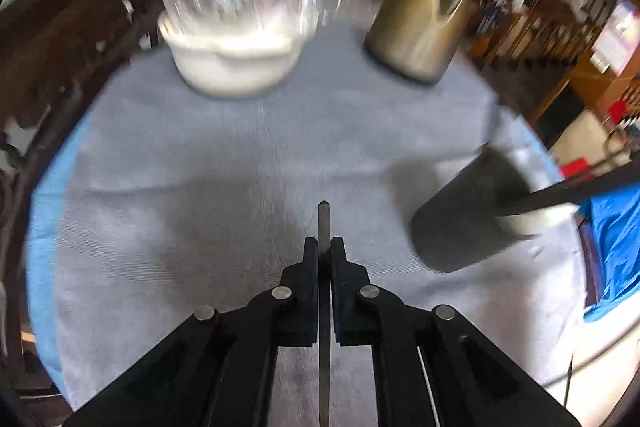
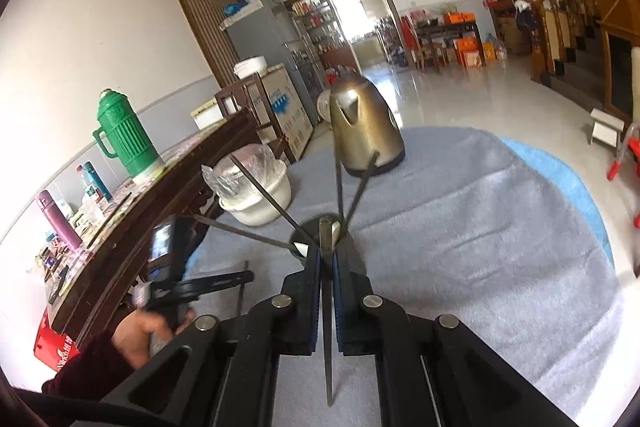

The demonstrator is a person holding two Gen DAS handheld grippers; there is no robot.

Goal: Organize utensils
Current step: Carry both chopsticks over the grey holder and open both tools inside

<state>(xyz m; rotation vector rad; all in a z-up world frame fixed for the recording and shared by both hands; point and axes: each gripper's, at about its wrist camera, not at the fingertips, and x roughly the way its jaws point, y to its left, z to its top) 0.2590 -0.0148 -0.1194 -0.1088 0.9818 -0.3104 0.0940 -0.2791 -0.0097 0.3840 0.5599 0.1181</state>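
My left gripper (image 1: 324,241) is shut on a dark chopstick (image 1: 324,223) that stands up between its fingers over the grey cloth. A dark round utensil holder (image 1: 468,215) stands at the right of the left wrist view, blurred. My right gripper (image 2: 329,254) is shut on another dark chopstick (image 2: 326,239), just above the holder (image 2: 316,229), where several chopsticks (image 2: 272,201) fan out. The left gripper (image 2: 224,281) and the hand holding it show at the left of the right wrist view.
A white pot with a clear plastic-covered bowl on top (image 1: 236,27) and a brass-coloured kettle (image 1: 420,27) stand at the far side of the round table with its grey cloth (image 1: 200,167). A dark wooden sideboard (image 2: 140,211) with a green thermos (image 2: 124,139) runs along the left.
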